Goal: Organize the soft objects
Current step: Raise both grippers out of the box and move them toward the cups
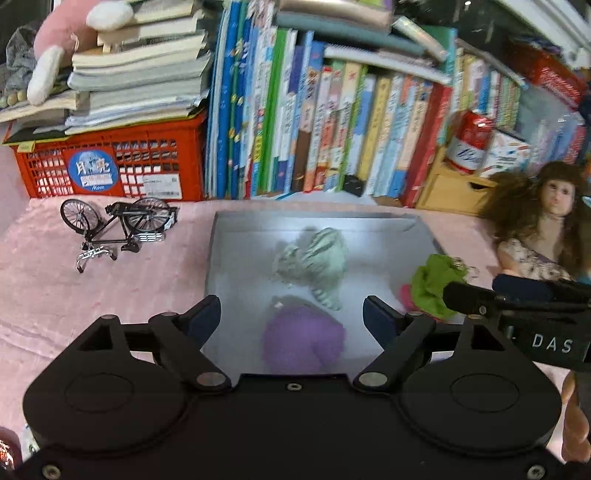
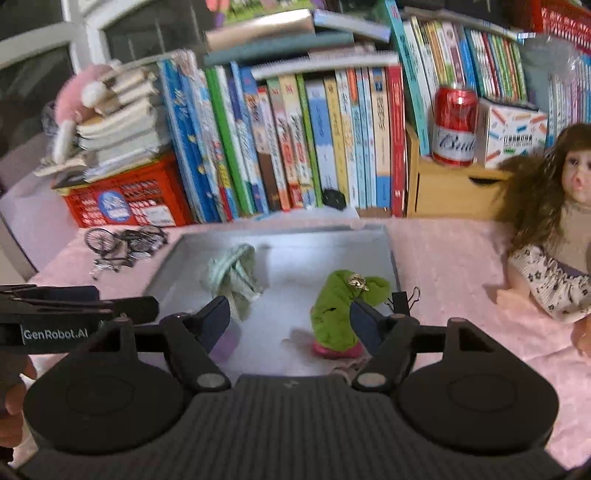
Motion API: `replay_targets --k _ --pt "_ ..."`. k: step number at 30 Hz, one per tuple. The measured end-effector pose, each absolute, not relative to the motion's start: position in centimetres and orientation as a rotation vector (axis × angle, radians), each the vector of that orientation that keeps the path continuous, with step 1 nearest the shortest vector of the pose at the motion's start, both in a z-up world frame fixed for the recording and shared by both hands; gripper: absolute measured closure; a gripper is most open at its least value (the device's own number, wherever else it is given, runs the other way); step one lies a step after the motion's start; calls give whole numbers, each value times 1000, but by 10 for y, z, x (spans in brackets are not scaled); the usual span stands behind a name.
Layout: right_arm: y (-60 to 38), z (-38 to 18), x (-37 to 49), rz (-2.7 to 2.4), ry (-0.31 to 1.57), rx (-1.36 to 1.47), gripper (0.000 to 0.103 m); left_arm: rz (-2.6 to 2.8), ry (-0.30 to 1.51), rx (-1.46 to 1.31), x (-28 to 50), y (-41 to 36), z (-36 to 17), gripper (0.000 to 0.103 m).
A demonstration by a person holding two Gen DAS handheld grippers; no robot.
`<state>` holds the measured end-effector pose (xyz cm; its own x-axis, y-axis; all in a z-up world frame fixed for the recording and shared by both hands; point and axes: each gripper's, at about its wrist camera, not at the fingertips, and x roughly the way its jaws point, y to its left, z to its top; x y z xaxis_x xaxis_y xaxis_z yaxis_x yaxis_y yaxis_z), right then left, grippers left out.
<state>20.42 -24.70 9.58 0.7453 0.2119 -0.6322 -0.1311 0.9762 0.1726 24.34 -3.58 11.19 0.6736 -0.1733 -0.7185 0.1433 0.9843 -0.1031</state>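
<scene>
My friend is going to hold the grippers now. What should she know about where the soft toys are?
Left gripper: open, nothing between its fingers, above the purple plush.
Right gripper: open, holding nothing, above the green plush.
In the grey tray: the purple plush, the striped mint cloth and the green plush with its pink base.
Done: three soft things are in the tray.
Left: the doll sits outside on the pink cover, and a pink plush leans by the book pile. Probably those come next. The toy bicycle is not soft.

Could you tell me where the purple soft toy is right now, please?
The purple soft toy lies in the grey tray, at its near edge in the left wrist view, just in front of the striped green cloth.
</scene>
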Motion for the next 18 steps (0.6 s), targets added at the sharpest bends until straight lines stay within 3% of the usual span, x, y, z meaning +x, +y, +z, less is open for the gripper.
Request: replay_targets --k 9,13,18 --pt "-260 127 131 241 540 102 11 -246 684 -42 168 -24 139 14" --pt "-267 134 100 234 457 93 2 -270 637 -53 137 -17 143 12" --pt "-267 131 65 219 365 37 0 -266 537 -53 96 -14 138 10"
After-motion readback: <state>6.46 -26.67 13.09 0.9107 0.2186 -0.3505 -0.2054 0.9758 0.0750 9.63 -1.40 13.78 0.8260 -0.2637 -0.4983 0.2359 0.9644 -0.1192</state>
